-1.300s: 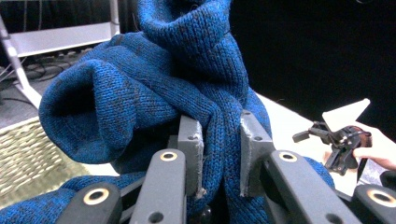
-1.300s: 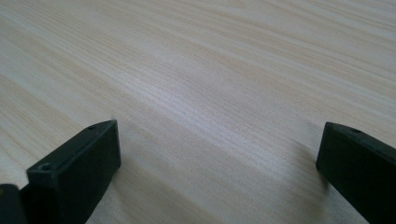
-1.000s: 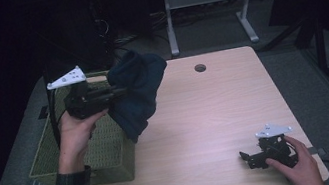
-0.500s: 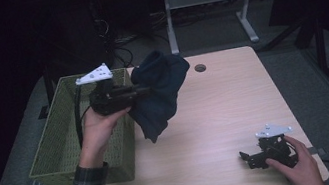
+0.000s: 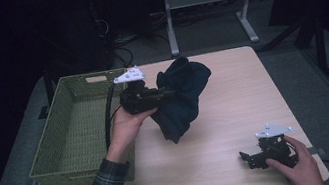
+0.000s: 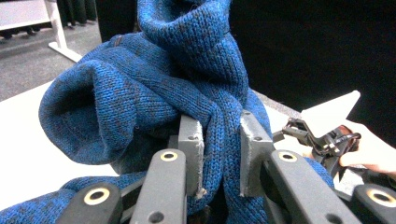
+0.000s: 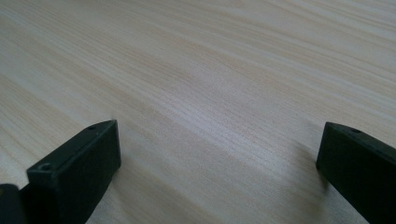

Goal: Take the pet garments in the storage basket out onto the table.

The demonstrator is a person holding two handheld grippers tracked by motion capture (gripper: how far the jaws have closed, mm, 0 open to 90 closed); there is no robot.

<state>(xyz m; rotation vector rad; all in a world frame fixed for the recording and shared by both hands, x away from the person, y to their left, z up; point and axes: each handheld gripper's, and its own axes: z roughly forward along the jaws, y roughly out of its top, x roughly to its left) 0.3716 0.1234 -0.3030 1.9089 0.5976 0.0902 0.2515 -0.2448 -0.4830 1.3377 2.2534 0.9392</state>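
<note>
Since the earlier frames the left gripper (image 5: 165, 94) has carried the blue knitted sweater (image 5: 180, 95) off the green wicker basket (image 5: 78, 132) and out over the table (image 5: 236, 111), a little lower than before — the bundle that hung above the basket's right wall now dangles over bare wood just beside it. The jaws of the left gripper are clamped on a fold of the knit; in the left gripper view the 2 grey pads (image 6: 192, 149) pinch a thick rope of wool between them, and the rest of the sweater (image 6: 154, 93) bulges above and to the left. The lower end of the garment hangs near the tabletop; I cannot tell whether it touches. The right gripper (image 5: 248, 158) has not shifted — it rests near the table's front right corner under the person's hand (image 5: 299, 168), its 2 black jaws spread wide over bare wood (image 7: 210, 93) with nothing between them.
</note>
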